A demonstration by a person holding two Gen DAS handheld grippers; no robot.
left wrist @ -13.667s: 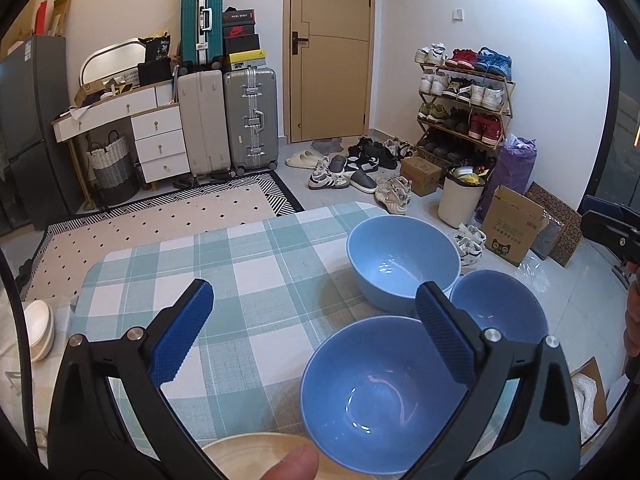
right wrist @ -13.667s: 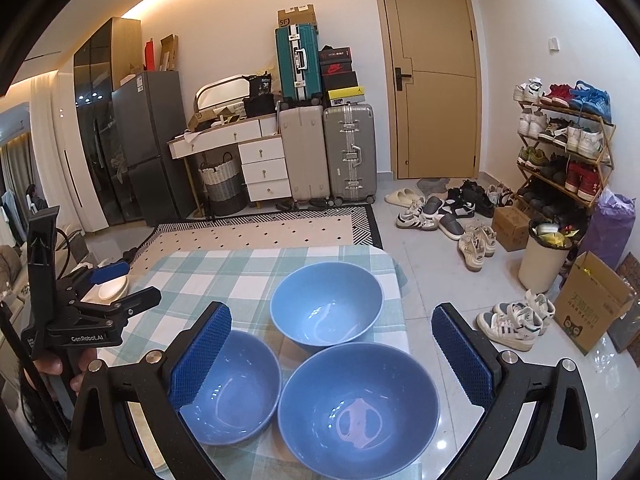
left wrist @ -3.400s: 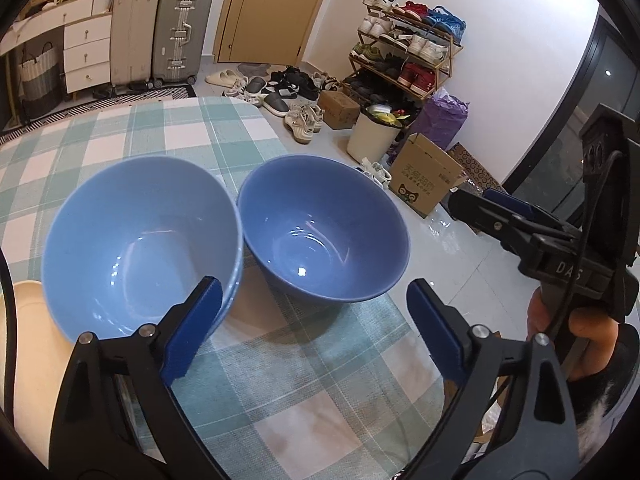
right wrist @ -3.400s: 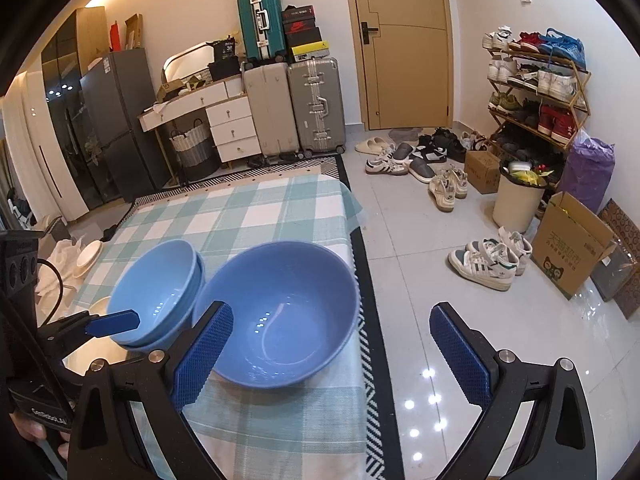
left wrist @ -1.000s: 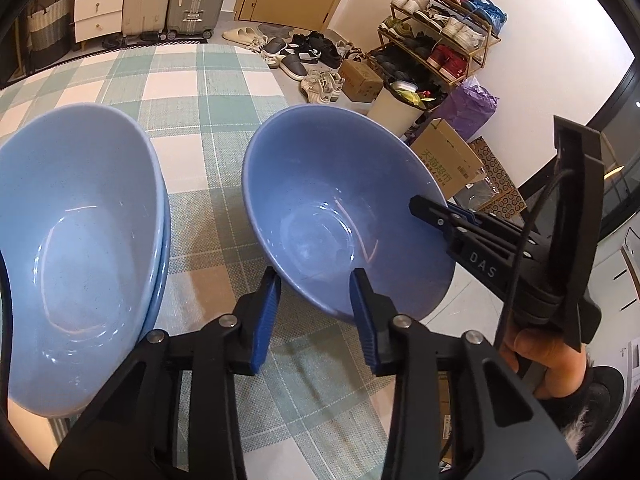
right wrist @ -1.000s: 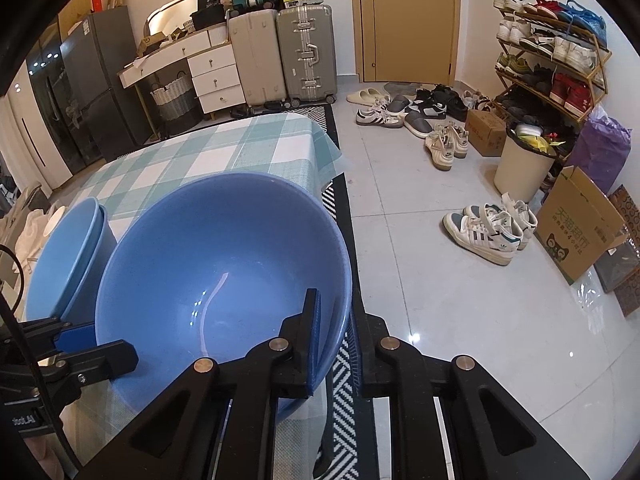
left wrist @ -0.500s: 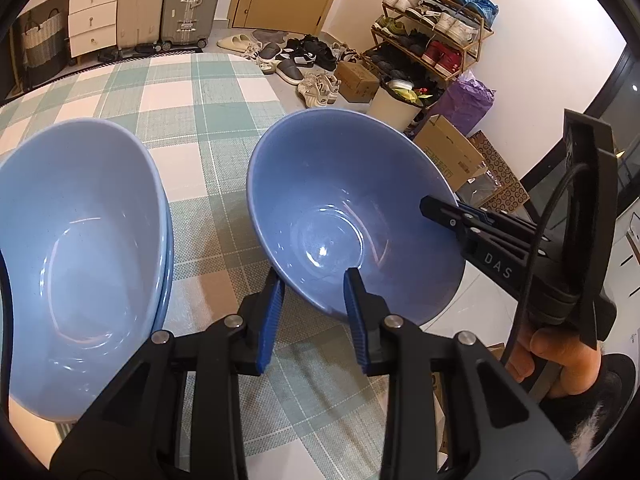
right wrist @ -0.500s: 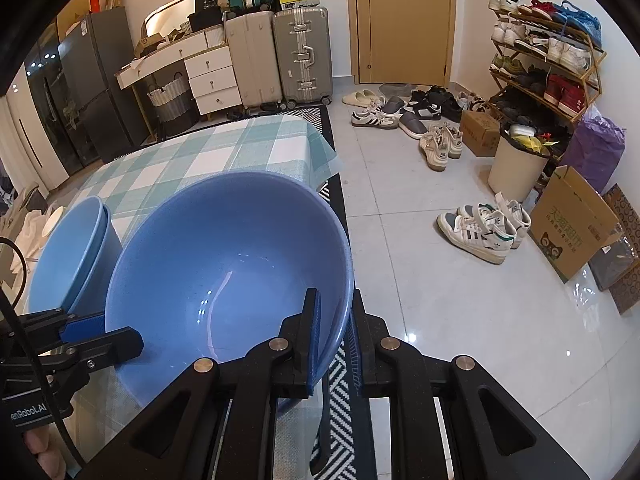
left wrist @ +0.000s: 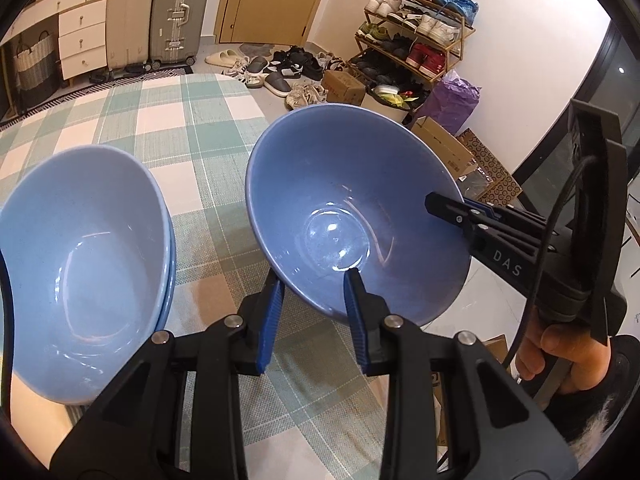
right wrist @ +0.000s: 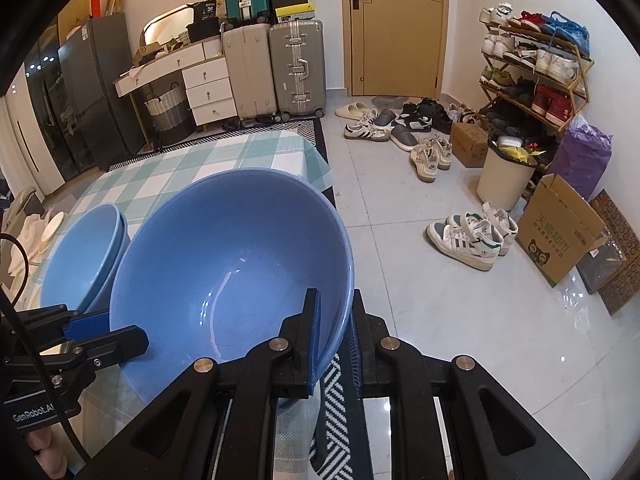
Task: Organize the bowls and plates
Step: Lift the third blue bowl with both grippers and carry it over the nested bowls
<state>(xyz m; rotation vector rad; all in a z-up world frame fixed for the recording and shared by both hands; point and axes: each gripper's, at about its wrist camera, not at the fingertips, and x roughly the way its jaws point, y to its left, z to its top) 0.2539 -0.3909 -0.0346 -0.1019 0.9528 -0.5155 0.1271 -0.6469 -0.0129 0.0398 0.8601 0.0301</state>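
Blue glossy bowl (left wrist: 352,208), wide and deep, is tilted above the near edge of the green-and-white checked tablecloth (left wrist: 200,128), clamped by both tools. The left gripper (left wrist: 314,308) pinches its near rim; the right gripper (right wrist: 334,332) is closed tight on the opposite rim. Two stacked blue bowls (left wrist: 80,256) sit just beside it.

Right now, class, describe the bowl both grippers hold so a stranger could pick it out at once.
Find the green-checked tablecloth. At its edge nearest the shoe rack, a single blue bowl is tilted. Unlike the stacked blue bowls beside it, the left gripper and right gripper pinch its rim.
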